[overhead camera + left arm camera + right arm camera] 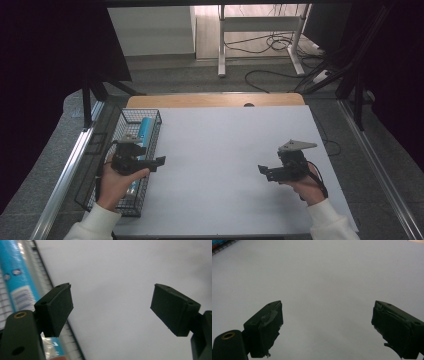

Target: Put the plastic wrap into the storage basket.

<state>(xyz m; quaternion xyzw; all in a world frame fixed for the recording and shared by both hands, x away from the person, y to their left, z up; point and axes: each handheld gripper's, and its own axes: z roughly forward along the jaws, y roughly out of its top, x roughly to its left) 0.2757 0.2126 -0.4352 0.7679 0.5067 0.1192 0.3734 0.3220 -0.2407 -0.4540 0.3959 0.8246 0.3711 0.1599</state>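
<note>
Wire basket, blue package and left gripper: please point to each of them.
wire basket (152, 121), high view, far right rim corner
blue package (17, 277), left gripper view, its blue wrapper
left gripper (161, 161), high view, between its fingertips

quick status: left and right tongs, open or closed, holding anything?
Left tongs: open, nothing between the pads, beside the wire basket.
Right tongs: open, empty, over the white tabletop.
</note>
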